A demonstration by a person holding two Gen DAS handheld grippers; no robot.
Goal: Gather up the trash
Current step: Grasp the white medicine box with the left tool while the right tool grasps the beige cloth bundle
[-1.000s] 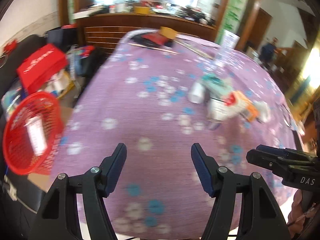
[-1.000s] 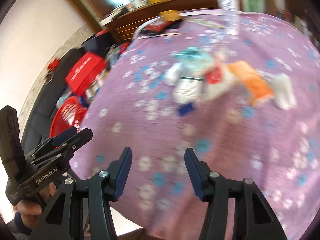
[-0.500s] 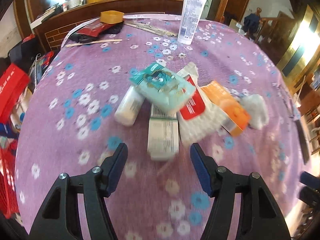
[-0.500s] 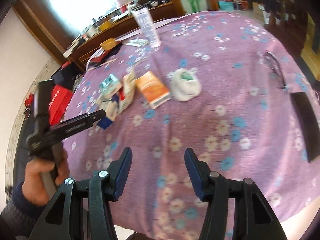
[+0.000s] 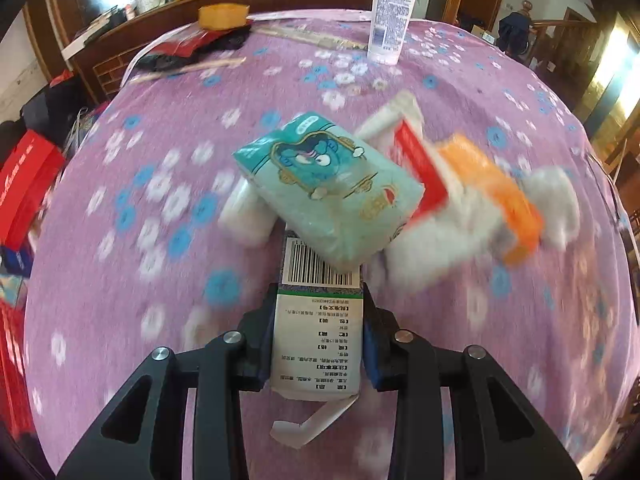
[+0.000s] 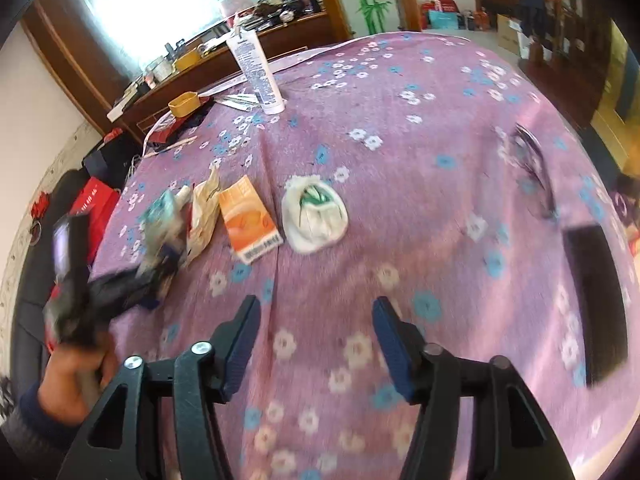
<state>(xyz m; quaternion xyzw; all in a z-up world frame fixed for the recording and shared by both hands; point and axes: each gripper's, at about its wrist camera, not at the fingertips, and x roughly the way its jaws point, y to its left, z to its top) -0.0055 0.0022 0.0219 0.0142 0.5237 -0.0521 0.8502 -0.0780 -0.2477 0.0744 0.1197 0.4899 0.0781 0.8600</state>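
A white medicine box (image 5: pixel 318 332) is pinched between the pads of the left gripper (image 5: pixel 316 344), near the tabletop's (image 6: pixel 400 128) near edge. The right gripper (image 6: pixel 314 334) is held spread and empty. The teal tissue pack (image 5: pixel 332 188), orange box (image 6: pixel 250 220) and white wad (image 6: pixel 314 214) are yet to be collected; most of the task is judged to remain.

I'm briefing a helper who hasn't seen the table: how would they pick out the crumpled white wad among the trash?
On the purple flowered tablecloth, find the row of litter at the left. The white wad lies at its right end, just right of the flat orange carton. It alone is soft, rounded and crumpled, white with green streaks; its neighbours are flat packets and boxes.
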